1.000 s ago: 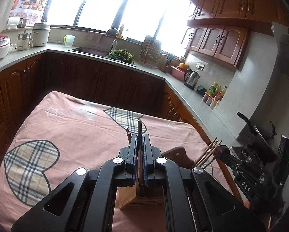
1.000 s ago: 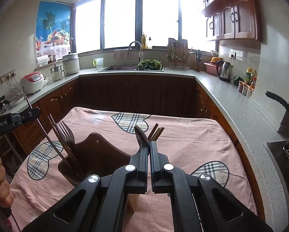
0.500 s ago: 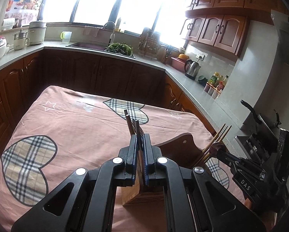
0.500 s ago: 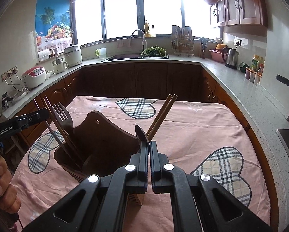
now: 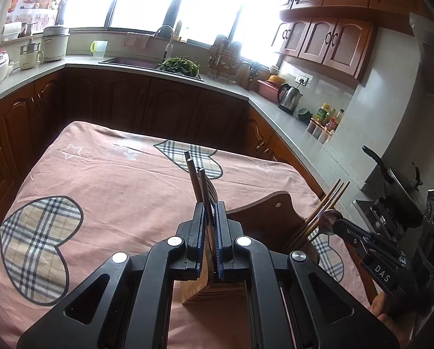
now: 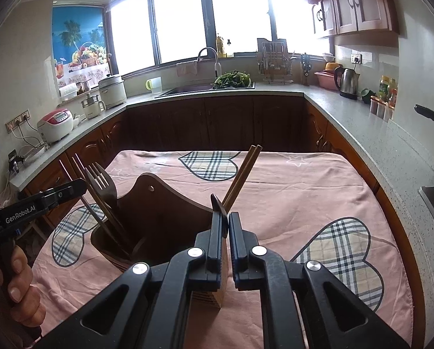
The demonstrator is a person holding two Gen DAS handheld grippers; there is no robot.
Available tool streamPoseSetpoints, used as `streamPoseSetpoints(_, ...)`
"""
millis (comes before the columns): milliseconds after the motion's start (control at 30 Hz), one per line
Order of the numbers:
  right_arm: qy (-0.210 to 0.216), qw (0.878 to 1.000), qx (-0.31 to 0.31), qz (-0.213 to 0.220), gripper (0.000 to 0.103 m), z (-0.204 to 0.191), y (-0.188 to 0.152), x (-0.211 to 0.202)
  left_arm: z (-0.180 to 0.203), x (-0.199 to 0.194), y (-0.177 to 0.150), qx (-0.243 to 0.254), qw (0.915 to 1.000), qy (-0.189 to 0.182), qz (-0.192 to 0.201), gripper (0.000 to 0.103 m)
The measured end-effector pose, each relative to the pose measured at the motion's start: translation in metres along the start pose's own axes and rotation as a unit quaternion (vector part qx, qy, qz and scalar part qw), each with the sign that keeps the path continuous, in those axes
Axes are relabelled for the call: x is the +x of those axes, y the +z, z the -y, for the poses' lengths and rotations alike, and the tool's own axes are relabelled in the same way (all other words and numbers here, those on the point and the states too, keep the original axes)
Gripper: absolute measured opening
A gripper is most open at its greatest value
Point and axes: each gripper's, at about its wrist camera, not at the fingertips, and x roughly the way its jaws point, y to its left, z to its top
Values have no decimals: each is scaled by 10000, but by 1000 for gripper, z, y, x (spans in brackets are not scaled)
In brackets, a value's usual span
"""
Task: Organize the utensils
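In the left wrist view the left gripper (image 5: 209, 212) sits at lower centre, its jaws nearly together and pinching a fork (image 5: 206, 195) and a dark chopstick (image 5: 193, 180) that rise above the pads; the lower ends of both are hidden behind the gripper body. Below it only a slatted corner of the wooden utensil holder (image 5: 214, 293) shows, the rest blocked by the black frame. At right the holder's curved back panel (image 5: 275, 212) appears, with a bundle of chopsticks (image 5: 327, 203) leaning beside it and the right gripper (image 5: 344, 229) cut off near the frame edge. In the right wrist view the right gripper (image 6: 228, 224) has just been opening to a narrow gap; a dark spoon handle (image 6: 218, 206) leans against its left pad, and whether the pads still press it cannot be told. 2 chopsticks (image 6: 243, 174) slant up behind the jaws, their bases hidden. The holder (image 6: 158, 218) stands on the pink tablecloth (image 6: 304, 189), its front masked by the gripper. At left a hand (image 6: 22, 285) is partly cropped
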Motion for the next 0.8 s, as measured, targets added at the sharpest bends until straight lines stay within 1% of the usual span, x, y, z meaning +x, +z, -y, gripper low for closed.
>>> streamPoseSetpoints(33, 35, 10000, 56, 34, 13, 1, 0, -2, 0, 0, 0, 8, 10000, 19, 0, 7)
streamPoseSetpoints(100, 71, 9997, 179, 145, 33, 5, -1, -6, 0, 0, -2, -6, 10000, 18, -26, 19)
streamPoseSetpoints(133, 100, 9995, 236, 187, 37, 6, -1, -8, -1, 1, -3, -17, 10000, 25, -40, 22)
streamPoseSetpoints(200, 128, 9992, 312, 207, 38, 9, -1, -10, -1, 0, -5, -47, 10000, 36, -55, 36)
streamPoseSetpoints(233, 154, 9991, 343, 210, 40, 10, -2, -10, -2, 0, -6, -72, 9999, 37, -69, 41)
streamPoseSetpoints(267, 172, 9989, 371, 219, 43, 11, -3, -10, -3, -2, -7, -101, 9999, 38, -64, 50)
streamPoseSetpoints(300, 183, 9987, 403, 237, 50, 12, -4, -11, -3, -4, -8, -120, 9999, 53, -48, 57)
streamPoseSetpoints(333, 194, 9985, 444, 260, 54, 13, -5, -12, -4, -6, -9, -134, 9999, 83, -39, 60)
streamPoseSetpoints(367, 228, 9981, 491, 293, 65, 14, -6, -13, -5, -8, -11, -145, 9998, 95, -33, 63)
streamPoseSetpoints(400, 253, 9977, 537, 338, 74, 15, -7, -15, -6, -9, -12, -155, 9998, 105, -38, 66)
streamPoseSetpoints(533, 302, 9965, 641, 445, 76, 17, -11, -21, -9, -15, -19, -180, 9996, 211, -84, 73)
streamPoseSetpoints(600, 349, 9960, 691, 450, 80, 17, -13, -24, -10, -18, -23, -209, 9994, 260, -100, 80)
streamPoseSetpoints(800, 450, 9951, 742, 479, 84, 13, -19, -33, -15, -30, -36, -254, 9990, 330, -178, 84)
